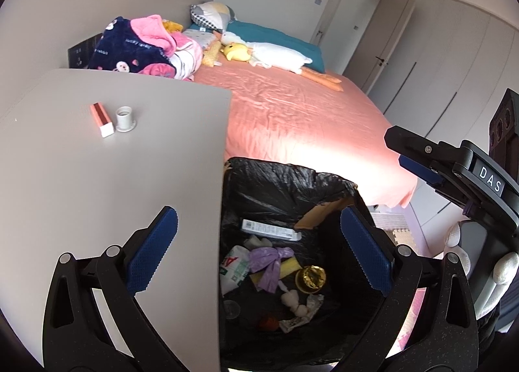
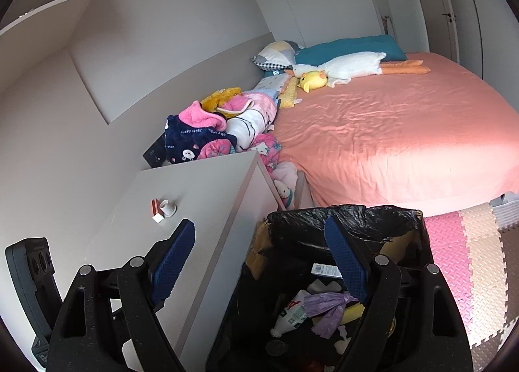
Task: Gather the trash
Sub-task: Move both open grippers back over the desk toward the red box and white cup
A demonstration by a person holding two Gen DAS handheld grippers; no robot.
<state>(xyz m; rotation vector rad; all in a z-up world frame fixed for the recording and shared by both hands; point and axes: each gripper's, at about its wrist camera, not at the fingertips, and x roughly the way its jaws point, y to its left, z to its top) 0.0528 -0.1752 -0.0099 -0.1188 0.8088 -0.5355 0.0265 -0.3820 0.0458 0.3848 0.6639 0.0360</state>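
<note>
A trash bin with a black liner stands between the grey nightstand and the bed; it holds a purple bag, a plastic bottle, a white box and a gold lid. The bin also shows in the right wrist view. On the nightstand lie a small orange box and a white cap. My left gripper is open and empty over the bin's left edge. My right gripper is open and empty above the bin; it also shows in the left wrist view.
A bed with a pink sheet lies behind the bin, with plush toys and a heap of blankets. Pink and beige foam mats cover the floor on the right. Wardrobe doors line the far wall.
</note>
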